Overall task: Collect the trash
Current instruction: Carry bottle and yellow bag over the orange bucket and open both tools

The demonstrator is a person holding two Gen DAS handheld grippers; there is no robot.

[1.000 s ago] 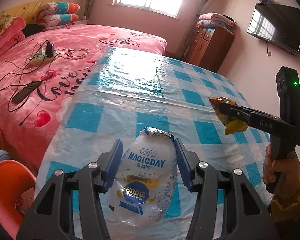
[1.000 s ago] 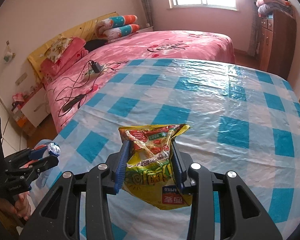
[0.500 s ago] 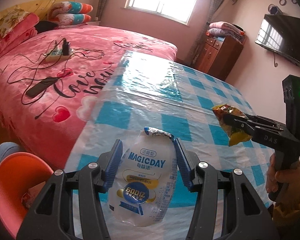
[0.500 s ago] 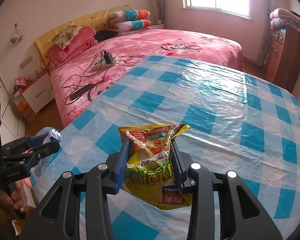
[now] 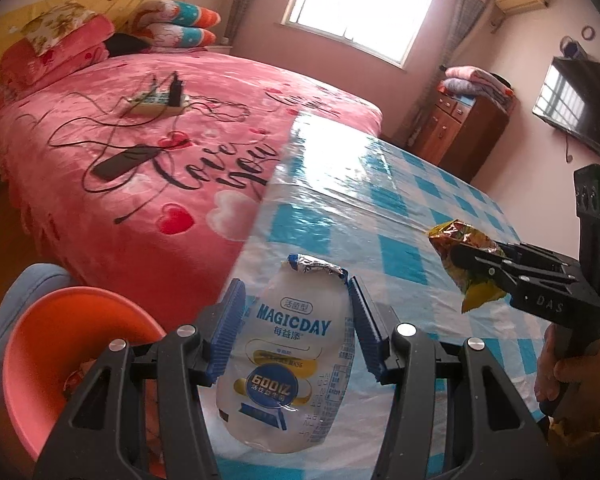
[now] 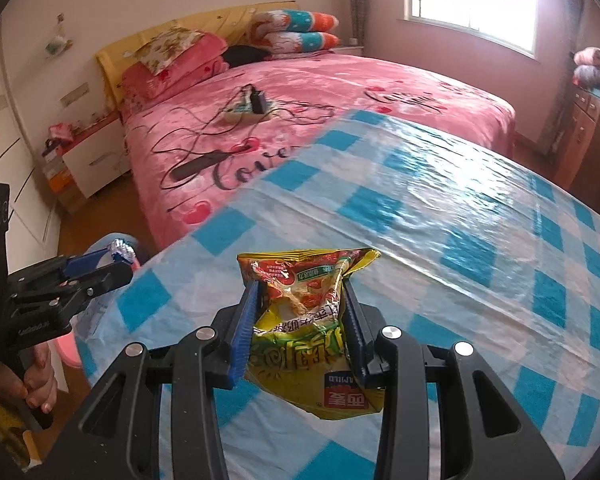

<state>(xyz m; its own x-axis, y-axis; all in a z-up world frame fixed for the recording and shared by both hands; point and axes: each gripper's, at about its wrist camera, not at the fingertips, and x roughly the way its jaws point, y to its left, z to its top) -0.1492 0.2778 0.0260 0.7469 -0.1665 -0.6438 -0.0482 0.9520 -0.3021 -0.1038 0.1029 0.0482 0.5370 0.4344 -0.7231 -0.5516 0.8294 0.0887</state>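
Gripping a crumpled white MAGICDAY drink pouch (image 5: 290, 356) between the blue pads of the left gripper (image 5: 296, 322), jaws closed on its sides, torn foil top sticking up past the tips. Holding it in the air over the near left corner of the tabletop (image 5: 384, 216), which is covered in a glossy blue-and-white checked cloth. Hanging just right of an orange bin (image 5: 44, 364) that is standing on the floor below that corner, beside the bed (image 5: 148, 168), with some scraps lying inside it.

Clamping a yellow-and-red snack bag (image 6: 312, 336) in the right gripper (image 6: 302, 324), jaws closed on the crinkled middle, open mouth of the bag pointing forward, lower end drooping beneath the pads. Carrying it above the near edge of the tabletop (image 6: 460, 208), clear of the cloth. Showing in the left wrist view too, off to the right with the same bag pinched at its tips, a hand (image 5: 568, 376) wrapped around its handle. Showing the left one at the left edge of the right wrist view, out past the tabletop's left edge.

Lying on the pink bedspread beyond: a power strip (image 5: 160, 100) with tangled black cables.
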